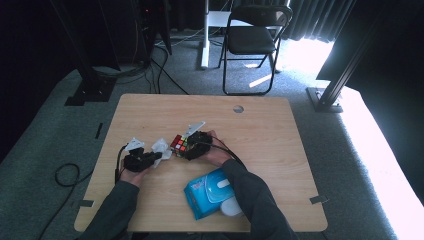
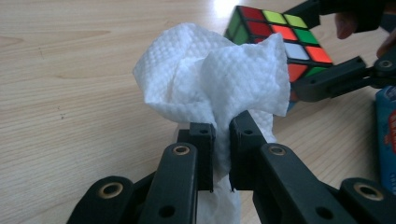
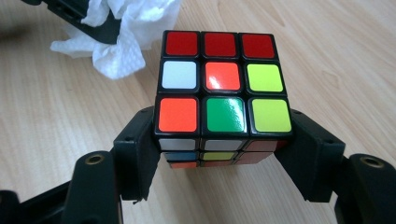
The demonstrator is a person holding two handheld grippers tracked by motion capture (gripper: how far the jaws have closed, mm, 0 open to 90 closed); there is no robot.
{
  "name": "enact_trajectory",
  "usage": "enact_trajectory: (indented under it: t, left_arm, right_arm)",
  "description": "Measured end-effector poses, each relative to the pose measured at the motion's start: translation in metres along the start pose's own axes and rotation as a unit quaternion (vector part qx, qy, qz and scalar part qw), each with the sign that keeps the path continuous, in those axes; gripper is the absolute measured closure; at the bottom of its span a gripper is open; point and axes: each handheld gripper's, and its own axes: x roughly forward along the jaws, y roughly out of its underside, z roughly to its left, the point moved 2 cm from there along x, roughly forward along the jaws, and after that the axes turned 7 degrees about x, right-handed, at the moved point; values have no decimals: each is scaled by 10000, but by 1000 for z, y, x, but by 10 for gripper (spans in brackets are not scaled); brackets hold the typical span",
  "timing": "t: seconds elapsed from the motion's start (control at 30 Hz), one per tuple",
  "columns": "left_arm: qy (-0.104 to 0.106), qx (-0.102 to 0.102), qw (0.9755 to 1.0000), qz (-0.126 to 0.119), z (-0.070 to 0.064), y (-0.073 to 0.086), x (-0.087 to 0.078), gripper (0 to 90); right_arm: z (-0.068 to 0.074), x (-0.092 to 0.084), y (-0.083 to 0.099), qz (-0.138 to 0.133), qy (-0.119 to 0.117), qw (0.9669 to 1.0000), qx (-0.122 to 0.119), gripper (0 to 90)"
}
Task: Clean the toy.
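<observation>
The right hand-held gripper (image 3: 224, 154) is clenched on a plastic puzzle cube with a black frame and glossy coloured stickers (image 3: 223, 88), its two black jaws pressing flat against opposite side faces low on the cube, so the top face with its red, white, orange, yellow and green squares stays exposed. In the high view the cube (image 1: 179, 143) sits near the middle of the table, just left of that gripper (image 1: 190, 147). The cube looks rigid and light, with smooth, shiny faces that could slip under a loose hold; the square side faces are the sound place to grip it, as here, since a corner hold would let it twist.

The left hand-held gripper (image 2: 222, 149) is pinched tight on a crumpled white paper towel with an embossed dimpled texture (image 2: 215, 74), the wad bunched between nearly closed jaws and billowing above them. It is soft, nearly weightless and easily torn, so it wants a firm pinch at the gathered neck. The towel hangs just beside the cube, seemingly close to touching one face; I judge the work to be wiping the cube.

Both rest over a pale wood-grain table (image 1: 150, 107). Nearer the person lies a blue soft-pack of wipes with a white lid (image 1: 210, 192).
</observation>
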Motion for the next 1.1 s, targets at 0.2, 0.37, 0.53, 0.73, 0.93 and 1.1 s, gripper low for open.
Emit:
enact_trajectory:
  t: [0.2,0.37,0.53,0.73,0.93,1.1]
  left_arm:
    - [-12,-11,10000,-53,0,0,-5,824]
    - [62,15,9999,-149,-4,-5,-10,825]
    - [117,25,9996,-264,-5,-12,-14,826]
    - [174,124,9992,-339,-8,-29,-11,826]
    - [267,400,9985,-280,-21,-45,0,826]
    - [319,506,9979,-250,-29,-53,8,828]
  right_arm:
    - [0,-16,7,-148,15,9999,72,341]
    - [-3,-24,16,-285,-39,9993,222,341]
    - [-3,-25,18,-385,-85,9988,307,342]
    - [-1,-24,20,-380,-66,9991,192,342]
    - [-2,-22,21,-376,-47,9991,190,342]
    - [0,-21,21,-359,-2,9992,160,342]
